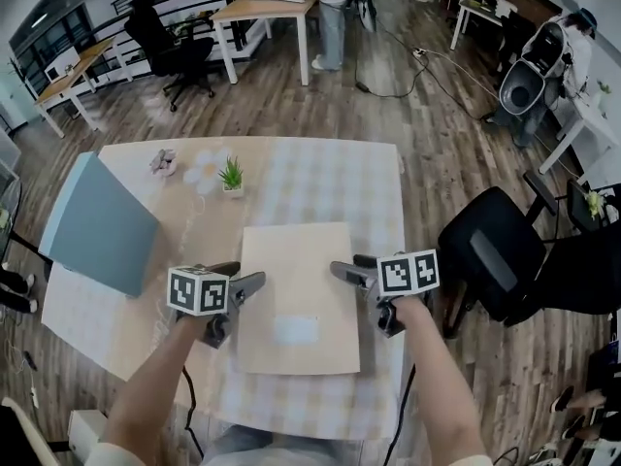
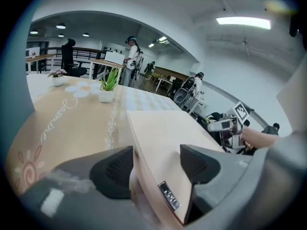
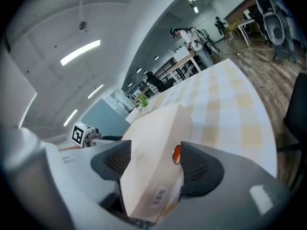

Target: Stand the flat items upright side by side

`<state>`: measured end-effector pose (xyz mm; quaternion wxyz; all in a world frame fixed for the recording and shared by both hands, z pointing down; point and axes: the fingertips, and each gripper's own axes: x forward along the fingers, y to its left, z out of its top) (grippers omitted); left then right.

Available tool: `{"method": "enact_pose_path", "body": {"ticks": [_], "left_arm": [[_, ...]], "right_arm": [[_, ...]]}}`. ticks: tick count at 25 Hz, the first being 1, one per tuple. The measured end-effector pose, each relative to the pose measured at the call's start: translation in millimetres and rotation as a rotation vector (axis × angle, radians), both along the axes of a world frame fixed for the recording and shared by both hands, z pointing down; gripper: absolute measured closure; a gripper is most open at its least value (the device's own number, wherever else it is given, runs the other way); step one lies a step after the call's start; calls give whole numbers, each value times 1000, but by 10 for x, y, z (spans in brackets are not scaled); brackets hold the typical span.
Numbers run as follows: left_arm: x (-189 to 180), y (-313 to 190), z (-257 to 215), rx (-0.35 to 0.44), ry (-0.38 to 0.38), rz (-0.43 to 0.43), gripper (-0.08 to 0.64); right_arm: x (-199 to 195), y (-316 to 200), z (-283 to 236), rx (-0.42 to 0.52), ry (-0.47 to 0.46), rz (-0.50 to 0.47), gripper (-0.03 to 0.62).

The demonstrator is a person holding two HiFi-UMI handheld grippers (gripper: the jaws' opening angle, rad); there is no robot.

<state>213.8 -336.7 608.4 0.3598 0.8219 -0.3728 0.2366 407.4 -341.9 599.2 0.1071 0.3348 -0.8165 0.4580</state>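
Tan flat box [image 1: 299, 299]: lay about level over the near middle of the table, one side edge in each gripper; a barcode label showed on the edge facing each gripper camera.
Table [image 1: 374, 187]: covered with a pale checked cloth and carried everything named here.
Blue-grey flat panel [image 1: 97, 226]: sat tilted at the table's left edge, well apart from the tan flat box.
Left gripper [image 2: 156, 169]: jaws stood wide and straddled the box's left edge. One of its pads [image 2: 117, 169] lay under the box and the other on its top face, both against it.
Right gripper [image 3: 151, 164]: jaws also stood wide, closed across the box's right edge. Its pads [image 3: 196, 166] pressed on the two broad faces.
Green potted plant [image 1: 231, 176]: stood upright at the far side of the table, beyond the box.
Pink-flowered pot [image 1: 162, 162]: stood to the left of the green plant, near the far left corner.
Count, flat items: two, one tan and one blue-grey.
Count, grippers: two, both on the same box.
Count, small pots: two.
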Motion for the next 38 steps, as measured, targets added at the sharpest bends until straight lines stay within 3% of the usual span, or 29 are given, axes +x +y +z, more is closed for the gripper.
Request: {"method": "enact_pose_path", "body": {"ticks": [3,7,10,17,25,29,38], "left_arm": [[31,-49,-4,-29,27,11,230],[42,-69,35,-83,68,10,222],[61,-68,51,-112,93,9,216],[76,-71,78,-133,89,7,209],[56,-83,57,-100,86,-34,210],[33,-117,-91,-23,84,-43,215],[-150,-305,-779,160,78,-46,215]], "right_arm": [[12,-28,81,-101,-57,-1,287],[20,-32,140,-176,-60,-21,290],[54,-22,162,-241,-61,-25,330],[27,-7,200,-274,-23,-53,316],[-30,-28,101,-153,26,-25,383],[-47,-35,-7,-106,0,-10,387],[-234,-186,-820,187,24,-13,388]]}}
